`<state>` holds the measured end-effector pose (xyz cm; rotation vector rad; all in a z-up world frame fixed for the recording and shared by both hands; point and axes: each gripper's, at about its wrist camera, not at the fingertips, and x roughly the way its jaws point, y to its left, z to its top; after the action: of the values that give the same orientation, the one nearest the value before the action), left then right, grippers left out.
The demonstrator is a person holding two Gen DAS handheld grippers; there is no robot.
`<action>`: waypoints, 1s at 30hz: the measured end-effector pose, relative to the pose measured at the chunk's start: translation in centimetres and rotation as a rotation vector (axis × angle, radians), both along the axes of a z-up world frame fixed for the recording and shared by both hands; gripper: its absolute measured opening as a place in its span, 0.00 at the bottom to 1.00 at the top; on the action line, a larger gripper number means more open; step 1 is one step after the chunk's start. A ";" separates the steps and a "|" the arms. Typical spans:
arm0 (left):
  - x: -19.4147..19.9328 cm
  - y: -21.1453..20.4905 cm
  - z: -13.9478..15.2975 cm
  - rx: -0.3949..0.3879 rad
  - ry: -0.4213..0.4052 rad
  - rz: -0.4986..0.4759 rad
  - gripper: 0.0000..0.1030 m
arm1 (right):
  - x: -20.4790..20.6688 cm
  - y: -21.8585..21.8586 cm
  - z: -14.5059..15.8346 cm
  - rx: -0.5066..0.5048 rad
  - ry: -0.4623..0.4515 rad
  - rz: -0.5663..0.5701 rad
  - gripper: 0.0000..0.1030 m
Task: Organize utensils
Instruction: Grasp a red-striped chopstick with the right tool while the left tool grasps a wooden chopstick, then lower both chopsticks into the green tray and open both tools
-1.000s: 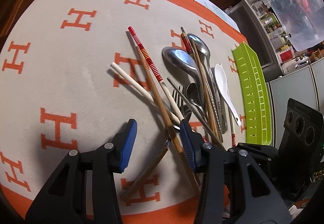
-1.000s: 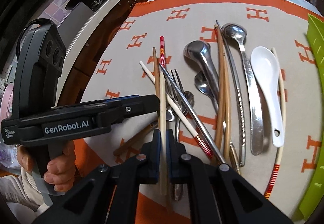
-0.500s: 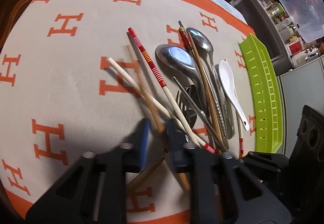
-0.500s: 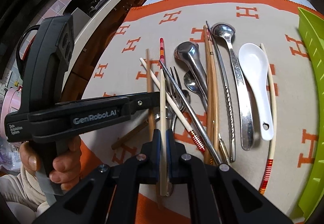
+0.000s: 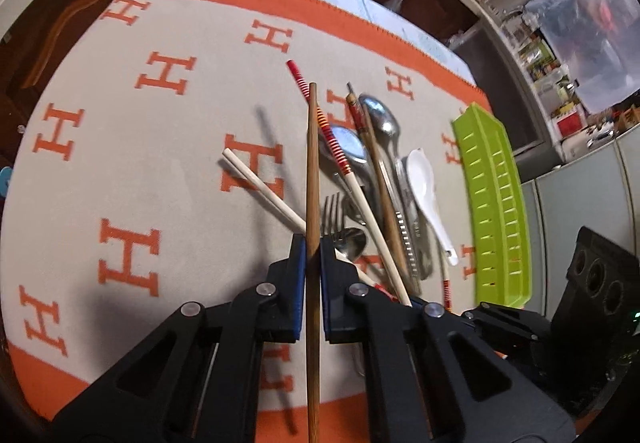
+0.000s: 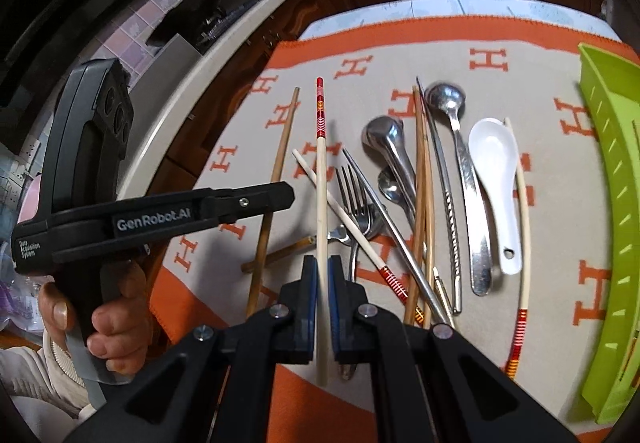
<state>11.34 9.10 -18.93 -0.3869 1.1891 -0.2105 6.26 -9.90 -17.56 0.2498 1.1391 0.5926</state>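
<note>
Orange-bordered H-patterned cloth: left gripper (image 5: 313,245) clamps a brown wooden chopstick (image 5: 312,179), right gripper (image 6: 321,269) a white red-banded chopstick (image 6: 321,179), both pointing forward; green tray (image 6: 612,227) lies right, nearer the right gripper.

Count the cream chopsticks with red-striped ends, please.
3 chopsticks: one in the right tool, one slanted across the fork, one beside the white spoon. Others may hide in the pile.

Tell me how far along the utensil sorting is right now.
Early stage. Nothing looks sorted: no utensils can be seen in the green tray. In hand: the left gripper is shut on a brown wooden chopstick, and the right gripper is shut on a cream chopstick with a red end. Left on the cloth: the fork, metal spoons, white spoon and other chopsticks.
</note>
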 end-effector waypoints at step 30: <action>6.2 -30.3 5.4 0.024 -0.042 -0.298 0.04 | -2.4 -21.4 2.8 -0.243 -0.134 -0.488 0.05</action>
<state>17.58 -21.16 -13.55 -0.1814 1.2042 -0.4599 3.88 -31.31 -14.73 0.2623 0.9625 0.0372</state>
